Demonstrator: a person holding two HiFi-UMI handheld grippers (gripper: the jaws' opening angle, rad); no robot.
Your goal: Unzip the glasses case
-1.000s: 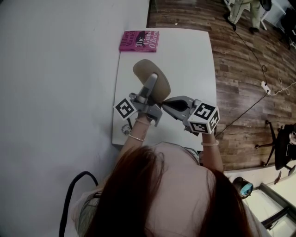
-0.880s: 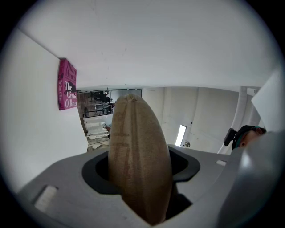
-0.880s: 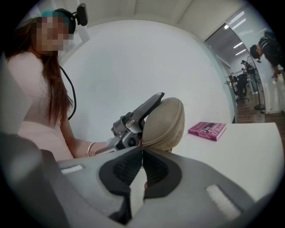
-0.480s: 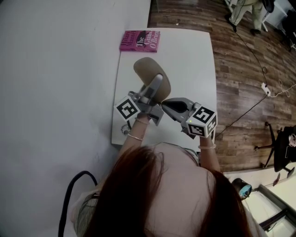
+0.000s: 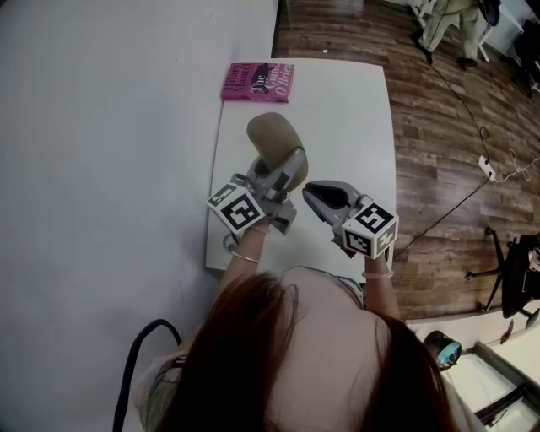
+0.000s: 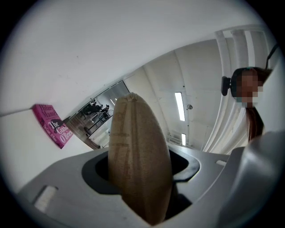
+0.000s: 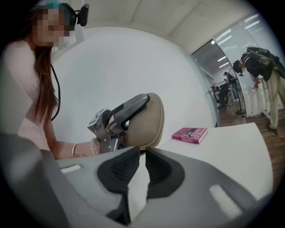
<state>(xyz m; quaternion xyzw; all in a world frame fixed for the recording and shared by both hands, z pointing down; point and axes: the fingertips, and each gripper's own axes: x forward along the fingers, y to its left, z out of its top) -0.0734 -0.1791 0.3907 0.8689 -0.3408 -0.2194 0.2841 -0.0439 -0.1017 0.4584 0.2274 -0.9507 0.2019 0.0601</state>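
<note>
A tan oval glasses case [image 5: 270, 137] is held up above the white table [image 5: 354, 126], with my left gripper [image 5: 287, 165] shut on its near end. In the left gripper view the case [image 6: 137, 151] stands edge-on between the jaws, its zip seam facing the camera. My right gripper [image 5: 309, 191] hovers just right of the case, apart from it. In the right gripper view its jaws [image 7: 141, 152] are shut with nothing between them, and they point at the case [image 7: 150, 121] and the left gripper [image 7: 130, 110].
A pink book [image 5: 257, 82] lies at the table's far left corner. A plain white wall runs along the left. Wooden floor with a cable [image 5: 460, 190] lies to the right, and a person [image 5: 447, 21] stands far off.
The left gripper has tipped the case a little more upright and drawn slightly toward me. The right gripper has shifted slightly back and down, its jaws still shut.
</note>
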